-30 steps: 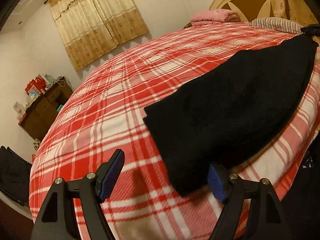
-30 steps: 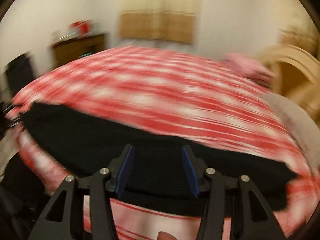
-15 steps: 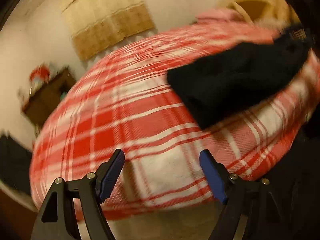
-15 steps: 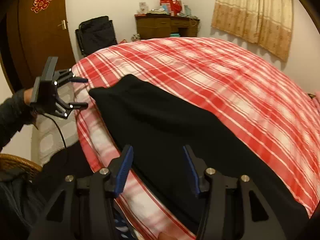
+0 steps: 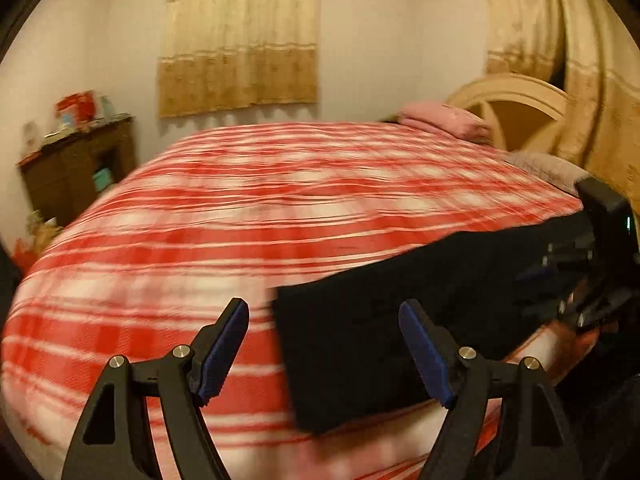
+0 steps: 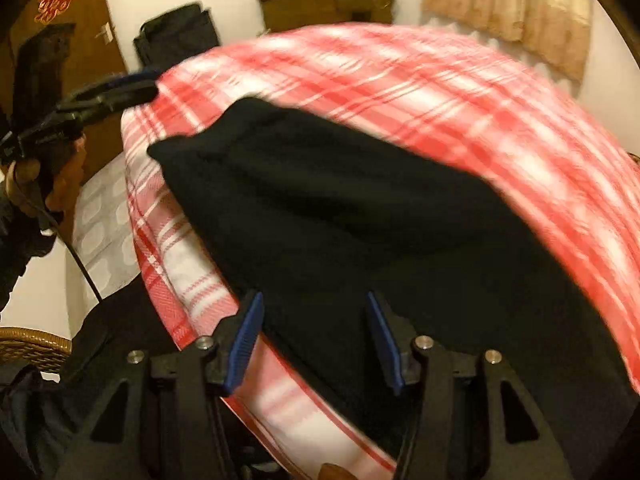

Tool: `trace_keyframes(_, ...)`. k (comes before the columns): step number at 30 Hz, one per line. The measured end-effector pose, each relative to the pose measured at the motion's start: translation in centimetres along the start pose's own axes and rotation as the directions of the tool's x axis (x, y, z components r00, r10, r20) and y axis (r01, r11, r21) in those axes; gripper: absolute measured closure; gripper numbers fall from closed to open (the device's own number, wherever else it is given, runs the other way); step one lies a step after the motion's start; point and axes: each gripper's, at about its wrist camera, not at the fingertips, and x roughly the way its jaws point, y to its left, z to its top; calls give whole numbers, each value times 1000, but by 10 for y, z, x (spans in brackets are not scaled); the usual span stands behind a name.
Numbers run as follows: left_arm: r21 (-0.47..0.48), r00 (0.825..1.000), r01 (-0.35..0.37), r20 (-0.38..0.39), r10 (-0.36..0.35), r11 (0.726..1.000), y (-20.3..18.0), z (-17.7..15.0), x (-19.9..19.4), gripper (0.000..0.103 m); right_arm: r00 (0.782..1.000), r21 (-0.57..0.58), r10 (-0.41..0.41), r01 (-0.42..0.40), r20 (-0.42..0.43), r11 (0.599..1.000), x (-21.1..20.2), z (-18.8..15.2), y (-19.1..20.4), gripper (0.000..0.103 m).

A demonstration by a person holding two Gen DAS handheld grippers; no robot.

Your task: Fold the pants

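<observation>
Black pants (image 5: 400,320) lie flat along the near edge of a bed with a red and white plaid cover (image 5: 280,208). In the left wrist view my left gripper (image 5: 324,320) stands open above the cover, with one end of the pants behind its right finger and nothing pressed between the pads. In the right wrist view the pants (image 6: 340,200) stretch away from my right gripper (image 6: 314,304), whose jaws are opening over the near hem; cloth shows between the fingers but is not gripped. Each gripper appears in the other's view: the left gripper (image 6: 140,88) and the right gripper (image 5: 552,288).
A wooden desk (image 5: 76,172) with red items stands by the far wall, under a beige curtain (image 5: 240,40). Folded pink cloth (image 5: 444,120) lies by the headboard (image 5: 516,108). A door (image 6: 60,20), a black bag (image 6: 176,40) and a wicker chair (image 6: 32,344) are on the left.
The left gripper rose and rolled level, and the pants' end now sits behind its right finger. The right gripper dropped closer to the pants' near edge, and its jaws stand slightly wider.
</observation>
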Motion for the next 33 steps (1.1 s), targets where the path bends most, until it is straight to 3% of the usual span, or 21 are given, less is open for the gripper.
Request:
trace_keyframes(2,45,998,44,-35,-43,998,-32,8,18,24,999,46,-46,44,30,998,-22,-11,-21,43)
trace_keyframes(5,86,988,141,-75,-134,986,-78,21,42,24,986,203,-144,126,79,971,-70,-37,-71,41)
trace_keyframes(7,102,978,194,-96,-185,976,-105,28,57,24,968,361,-232,182,98,915,-109,-67,-116,40)
trace_keyframes(9,140,968,241,-100,-229,960,-138,36,70,24,944,481,-318,240,85,843,-137,-92,-145,40)
trace_keyframes(10,155,964,258,-105,-244,954,-153,38,74,24,924,545,-377,284,63,788,-152,-106,-160,40)
trace_keyframes(12,181,950,309,-114,-292,934,-186,47,85,24,873,643,-487,379,-12,665,-179,-139,-186,40)
trace_keyframes(15,228,938,345,-127,-323,911,-233,57,101,24,803,708,-588,469,-93,528,-211,-175,-203,40)
trace_keyframes(19,279,919,394,-148,-366,876,-287,66,117,24,748,771,-648,496,-144,400,-240,-208,-217,40)
trace_keyframes(23,333,906,423,-183,-382,843,-326,63,131,24,732,828,-663,464,-158,315,-263,-232,-242,40)
trace_keyframes(28,383,900,434,-219,-376,815,-361,52,143,24,730,875,-669,407,-139,263,-280,-249,-253,44)
trace_keyframes(31,413,911,411,-222,-348,813,-371,47,150,24,746,906,-656,349,-113,241,-287,-264,-260,44)
trace_keyframes(33,410,908,416,-238,-345,811,-375,45,157,26,760,922,-643,312,-98,228,-289,-273,-268,46)
